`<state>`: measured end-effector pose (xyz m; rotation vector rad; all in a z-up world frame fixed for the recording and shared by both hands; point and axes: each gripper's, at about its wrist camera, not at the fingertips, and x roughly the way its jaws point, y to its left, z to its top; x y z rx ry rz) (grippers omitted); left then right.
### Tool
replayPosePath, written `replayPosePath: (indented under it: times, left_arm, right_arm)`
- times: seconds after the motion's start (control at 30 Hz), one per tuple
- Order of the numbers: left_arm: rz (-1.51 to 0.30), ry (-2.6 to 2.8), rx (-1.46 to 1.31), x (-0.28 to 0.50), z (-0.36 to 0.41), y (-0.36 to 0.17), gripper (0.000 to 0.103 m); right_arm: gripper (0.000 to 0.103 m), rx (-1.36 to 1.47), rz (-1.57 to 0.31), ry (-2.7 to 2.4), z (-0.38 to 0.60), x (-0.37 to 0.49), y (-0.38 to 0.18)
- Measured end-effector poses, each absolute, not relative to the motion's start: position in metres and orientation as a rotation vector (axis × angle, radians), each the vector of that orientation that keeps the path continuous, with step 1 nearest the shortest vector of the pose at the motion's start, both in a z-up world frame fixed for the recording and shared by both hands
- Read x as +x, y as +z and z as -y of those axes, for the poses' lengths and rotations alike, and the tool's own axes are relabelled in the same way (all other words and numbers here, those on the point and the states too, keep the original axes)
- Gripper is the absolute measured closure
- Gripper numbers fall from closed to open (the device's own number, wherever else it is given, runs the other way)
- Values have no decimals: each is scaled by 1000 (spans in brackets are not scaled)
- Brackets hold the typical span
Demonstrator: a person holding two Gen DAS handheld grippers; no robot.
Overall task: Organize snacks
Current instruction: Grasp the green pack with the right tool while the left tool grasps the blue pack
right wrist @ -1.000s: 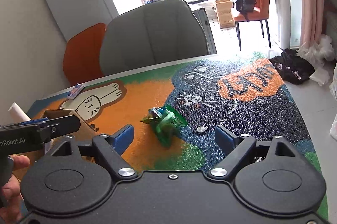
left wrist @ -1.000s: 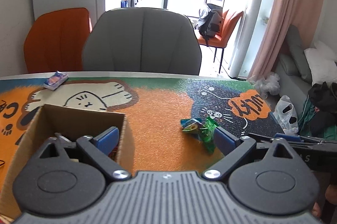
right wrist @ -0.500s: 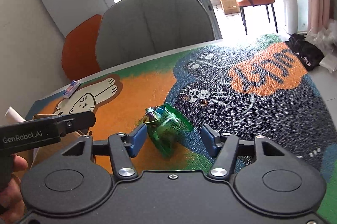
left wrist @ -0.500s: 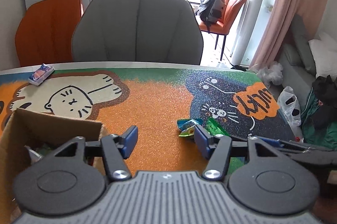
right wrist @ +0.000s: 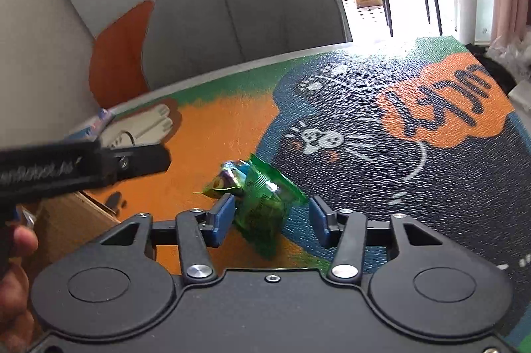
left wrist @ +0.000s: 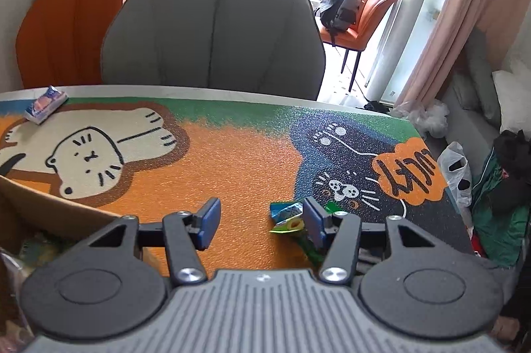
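A green snack packet lies on the cartoon table mat, with a smaller blue and yellow packet against its far left side. My right gripper straddles the green packet and its jaws are closing, the blue pads near the packet's sides but not pressing. My left gripper hovers just left of the same packets; its jaws are closing too, with only bare mat between them. An open cardboard box holding several snacks sits at the near left. The left gripper's body crosses the right wrist view.
A small blue and orange packet lies at the table's far left edge. A grey chair and an orange chair stand behind the table. A person's hand holds the left gripper. The floor to the right has bags and clothes.
Both grippers moved forward and down toward the packets, and both pairs of jaws narrowed from wide open. The right jaws now flank the green packet.
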<state>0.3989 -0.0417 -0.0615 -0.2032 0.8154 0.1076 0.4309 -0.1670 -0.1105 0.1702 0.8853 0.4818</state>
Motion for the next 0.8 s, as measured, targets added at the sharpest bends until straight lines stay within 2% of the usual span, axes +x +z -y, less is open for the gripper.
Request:
replayPosePath:
  times: [0.1, 0.27, 0.67, 0.73, 0.8]
  left_arm:
    - [-823, 96, -208, 405, 47, -66, 49]
    - [-851, 87, -214, 414, 55, -78, 49]
    - [-896, 86, -199, 427, 67, -107, 49]
    - [-913, 85, -200, 429, 66, -112, 49]
    - [-922, 86, -208, 430, 65, -117, 49]
  right_arm:
    - [65, 163, -894, 455, 176, 432, -112]
    - [71, 168, -886, 452, 187, 433, -112]
    - [74, 169, -875, 430, 204, 430, -106]
    - [72, 166, -883, 422, 204, 431, -107]
    - [54, 157, -877, 410, 203, 432, -107]
